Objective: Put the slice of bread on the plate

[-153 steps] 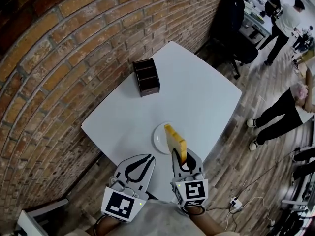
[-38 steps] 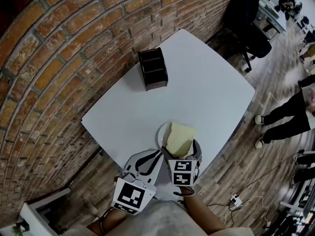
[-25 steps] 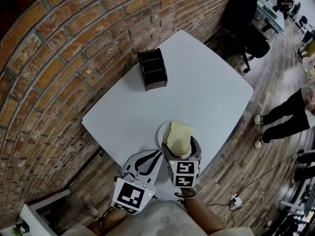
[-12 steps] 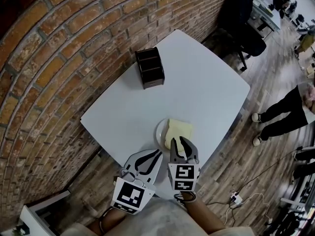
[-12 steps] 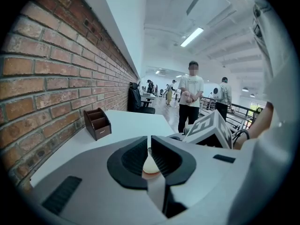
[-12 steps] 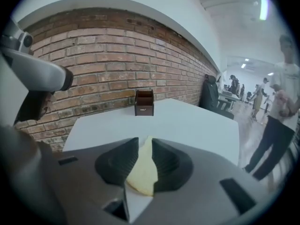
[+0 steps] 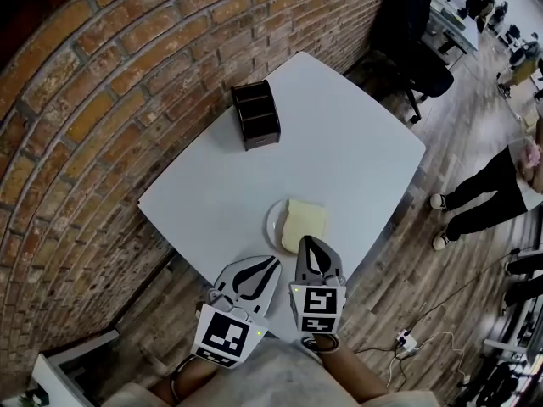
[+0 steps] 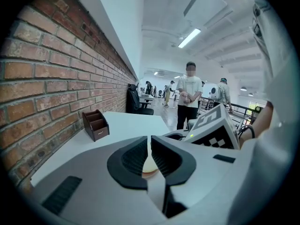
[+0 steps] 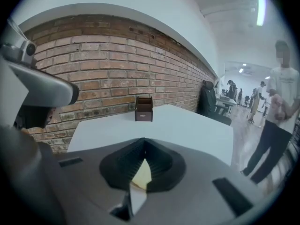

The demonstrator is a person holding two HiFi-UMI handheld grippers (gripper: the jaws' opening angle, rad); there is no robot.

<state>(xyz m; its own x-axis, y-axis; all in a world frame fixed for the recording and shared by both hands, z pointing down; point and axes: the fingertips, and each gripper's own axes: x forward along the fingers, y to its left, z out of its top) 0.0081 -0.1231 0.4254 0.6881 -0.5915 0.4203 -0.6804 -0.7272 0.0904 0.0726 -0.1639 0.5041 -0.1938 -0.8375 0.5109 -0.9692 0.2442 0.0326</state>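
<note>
A white square table (image 7: 356, 151) with rounded corners stands beside a brick wall (image 7: 102, 100), and two things lie directly on its top. A dark brown box (image 7: 255, 114) with open compartments stands near the side of the table that is closest to the wall. A white round plate (image 7: 271, 224) lies well apart from this box, close to the table edge on the side opposite to the box.
</note>
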